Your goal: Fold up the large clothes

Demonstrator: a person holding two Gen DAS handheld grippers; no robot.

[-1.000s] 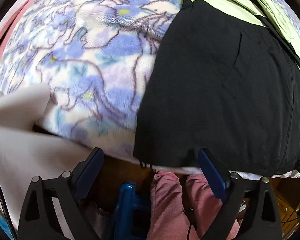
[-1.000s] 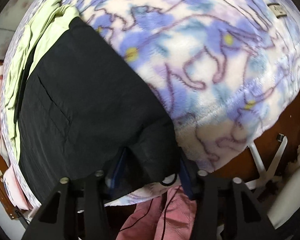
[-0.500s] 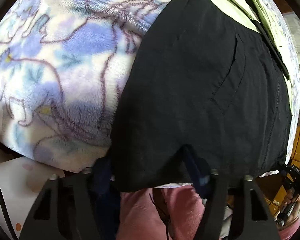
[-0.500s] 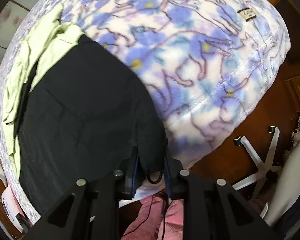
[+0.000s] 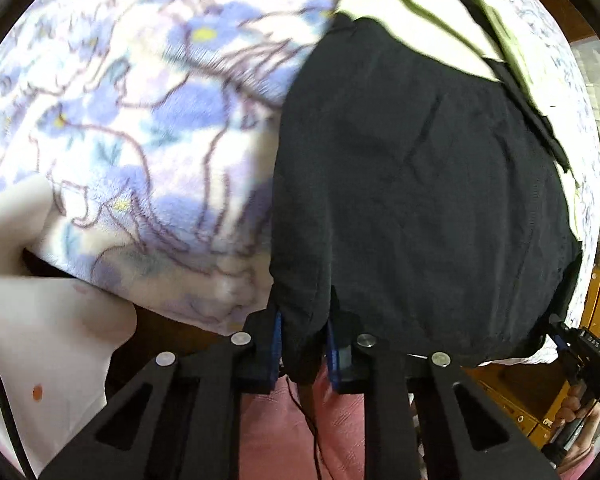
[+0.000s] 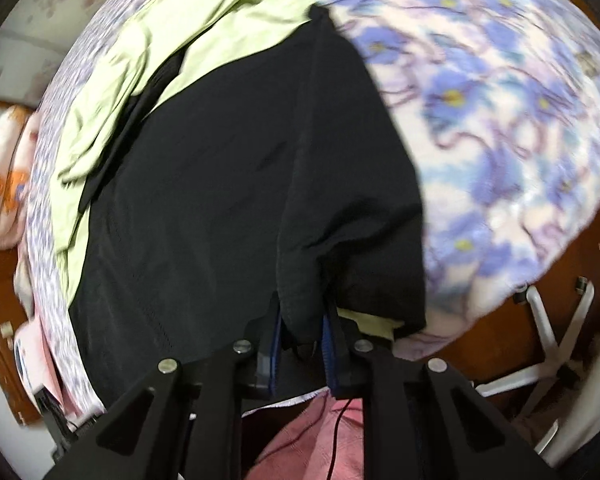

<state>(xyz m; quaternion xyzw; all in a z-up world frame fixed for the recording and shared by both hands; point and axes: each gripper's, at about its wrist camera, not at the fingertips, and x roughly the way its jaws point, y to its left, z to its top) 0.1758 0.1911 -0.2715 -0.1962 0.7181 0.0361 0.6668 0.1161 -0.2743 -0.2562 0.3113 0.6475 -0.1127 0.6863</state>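
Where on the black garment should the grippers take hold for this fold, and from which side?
At its near hem, one corner each, coming from above at the bed edge. The black garment lies flat on the blanket with that hem overhanging, so its free edge fits between pads. The left gripper and right gripper are closing with bunched hem fabric between their jaws.

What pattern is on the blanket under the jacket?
Blue-and-lilac flowers on white blanket, clearest in the right wrist view.

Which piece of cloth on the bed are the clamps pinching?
The black garment. Both the left gripper and right gripper are closing on its near hem; the flowered blanket lies free underneath.
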